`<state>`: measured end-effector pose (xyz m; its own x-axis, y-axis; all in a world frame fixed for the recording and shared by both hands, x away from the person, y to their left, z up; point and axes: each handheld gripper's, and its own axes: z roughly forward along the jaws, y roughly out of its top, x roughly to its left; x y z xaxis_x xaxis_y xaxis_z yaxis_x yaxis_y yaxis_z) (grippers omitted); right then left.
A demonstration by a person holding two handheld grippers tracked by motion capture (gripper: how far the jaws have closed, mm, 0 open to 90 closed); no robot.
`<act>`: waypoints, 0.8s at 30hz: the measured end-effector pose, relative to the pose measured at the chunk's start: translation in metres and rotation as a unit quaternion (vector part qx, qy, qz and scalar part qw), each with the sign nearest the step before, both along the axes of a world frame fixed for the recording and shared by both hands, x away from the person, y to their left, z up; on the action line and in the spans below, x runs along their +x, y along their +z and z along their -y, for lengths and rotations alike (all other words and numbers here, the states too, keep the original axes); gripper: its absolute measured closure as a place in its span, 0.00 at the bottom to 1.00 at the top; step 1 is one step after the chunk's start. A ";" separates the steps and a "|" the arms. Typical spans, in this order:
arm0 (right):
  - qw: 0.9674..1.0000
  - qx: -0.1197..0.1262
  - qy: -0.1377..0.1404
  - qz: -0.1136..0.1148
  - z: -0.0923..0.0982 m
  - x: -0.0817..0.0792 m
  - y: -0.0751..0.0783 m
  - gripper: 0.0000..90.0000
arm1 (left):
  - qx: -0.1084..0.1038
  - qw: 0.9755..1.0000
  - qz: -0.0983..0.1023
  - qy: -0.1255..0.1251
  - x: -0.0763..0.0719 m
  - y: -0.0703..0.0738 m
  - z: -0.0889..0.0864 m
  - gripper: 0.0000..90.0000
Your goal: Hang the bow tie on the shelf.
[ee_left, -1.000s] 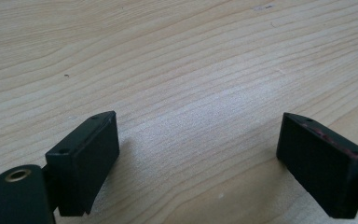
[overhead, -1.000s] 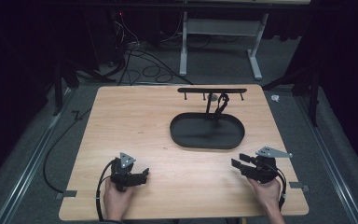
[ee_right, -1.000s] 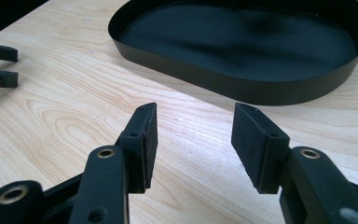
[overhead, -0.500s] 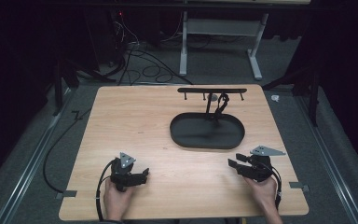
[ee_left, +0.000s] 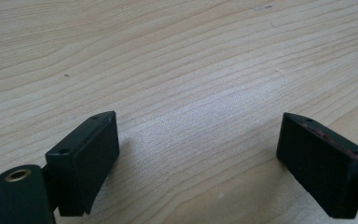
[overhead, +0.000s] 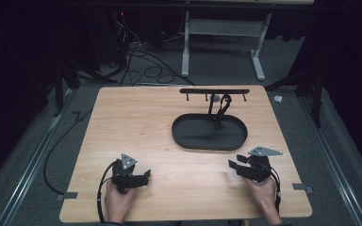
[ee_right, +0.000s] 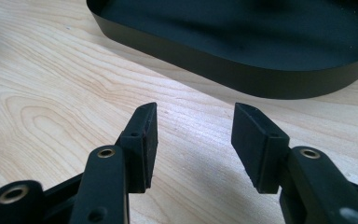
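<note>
A black oval tray [overhead: 188, 136] lies on the right half of the wooden table [overhead: 136, 117], with a black hook rack [overhead: 214, 92] standing at its far edge and something dark hanging from it. My left gripper [overhead: 146, 177] rests near the front left edge, jaws wide open over bare wood [ee_left: 200, 126]. My right gripper [overhead: 232, 167] is held just in front of the tray, open, with nothing between its jaws [ee_right: 193, 135]. The tray's wall [ee_right: 205, 60] lies close ahead in the right gripper view.
Cables [overhead: 136, 61] lie on the grey floor beyond the table, beside a white desk frame [overhead: 226, 28]. A cable [overhead: 56, 146] trails off the table's left side. Bare wood spans the table's left and middle.
My right gripper has shifted a little to the left and toward the tray. The left gripper has stayed put.
</note>
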<state>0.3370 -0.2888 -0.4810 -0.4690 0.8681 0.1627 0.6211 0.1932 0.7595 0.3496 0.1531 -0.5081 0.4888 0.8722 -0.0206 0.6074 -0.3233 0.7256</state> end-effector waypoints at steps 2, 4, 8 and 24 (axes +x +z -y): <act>1.000 -0.003 -0.002 -0.003 -0.001 0.001 -0.002 0.58 | 0.000 1.000 0.000 0.000 0.000 0.000 0.000 0.15; 1.000 -0.004 -0.002 -0.004 -0.001 0.001 -0.002 0.58 | 0.000 1.000 0.000 0.000 0.000 0.000 0.000 0.15; 1.000 -0.011 -0.007 -0.003 -0.002 0.002 -0.005 0.58 | 0.000 1.000 0.000 0.000 0.000 0.000 0.000 0.15; 0.999 -0.039 -0.005 -0.007 -0.012 0.005 -0.016 0.58 | 0.000 1.000 0.000 0.000 0.000 0.000 0.000 0.15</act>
<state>0.3417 -0.2769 -0.4968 -0.4582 0.8830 0.1014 0.6336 0.2445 0.7340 0.3496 0.1531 -0.5081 0.4888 0.8722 -0.0201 0.6073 -0.3236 0.7255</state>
